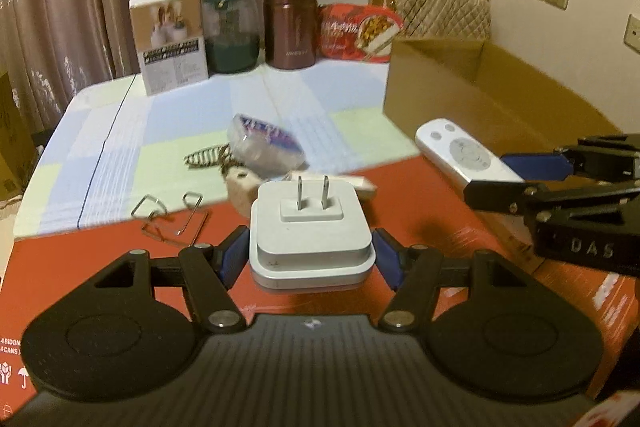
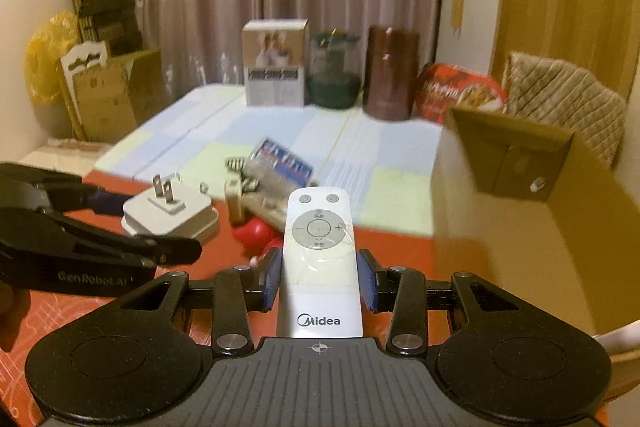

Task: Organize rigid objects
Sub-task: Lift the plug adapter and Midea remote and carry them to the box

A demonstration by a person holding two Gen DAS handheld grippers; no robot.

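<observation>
My left gripper (image 1: 310,255) is shut on a white square power adapter (image 1: 310,227), its two prongs pointing up, held above a red cardboard sheet (image 1: 440,247). The blue pads press on the adapter's two sides. My right gripper (image 2: 320,279) is shut on a white Midea remote control (image 2: 320,247) that points forward, buttons up. Each gripper shows in the other view: the right gripper (image 1: 520,183) with the remote (image 1: 464,151) at the right, the left gripper (image 2: 148,227) with the adapter (image 2: 168,215) at the left. An open brown cardboard box (image 2: 500,227) stands just right of the remote.
On the pastel checked tabletop (image 1: 160,131) lie a clear plastic case (image 1: 264,143), striped clips (image 1: 204,159), a wooden piece (image 1: 240,187) and wire clips (image 1: 172,219). At the back stand a white carton (image 1: 172,39), green jar (image 1: 232,31), brown flask (image 1: 290,23) and red packet (image 1: 360,31).
</observation>
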